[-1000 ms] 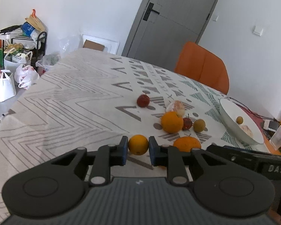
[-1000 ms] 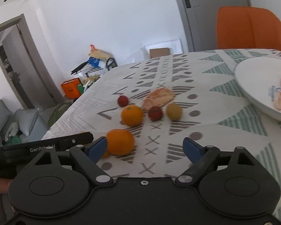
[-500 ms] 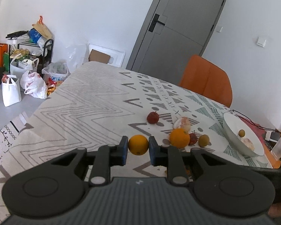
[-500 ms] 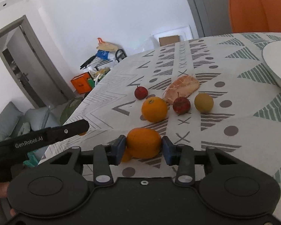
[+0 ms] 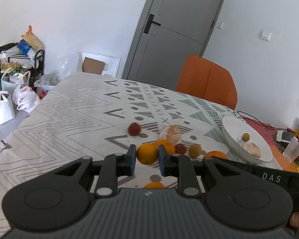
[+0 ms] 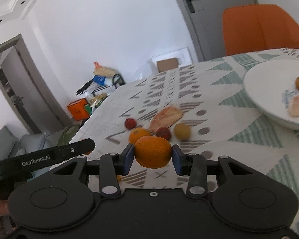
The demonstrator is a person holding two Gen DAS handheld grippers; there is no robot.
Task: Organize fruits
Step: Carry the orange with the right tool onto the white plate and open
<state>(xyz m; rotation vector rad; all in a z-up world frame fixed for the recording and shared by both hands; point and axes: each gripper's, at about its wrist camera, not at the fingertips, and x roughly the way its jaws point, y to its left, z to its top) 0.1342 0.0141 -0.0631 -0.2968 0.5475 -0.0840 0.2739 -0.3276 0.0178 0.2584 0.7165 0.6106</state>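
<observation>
Oranges: my left gripper (image 5: 146, 157) is clamped on a small orange (image 5: 147, 153) at lower centre of its view; my right gripper (image 6: 152, 157) is clamped on a larger orange (image 6: 152, 152). The white bowl (image 6: 255, 91) lies at the right edge of both views, nearer my right gripper.

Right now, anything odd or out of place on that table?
Mostly the peeled citrus piece lying bare on the tablecloth among the whole fruits, while a similar peeled piece is already in the white bowl. No spill or damage shows. Each gripper grips an orange: left gripper, right gripper.
</observation>
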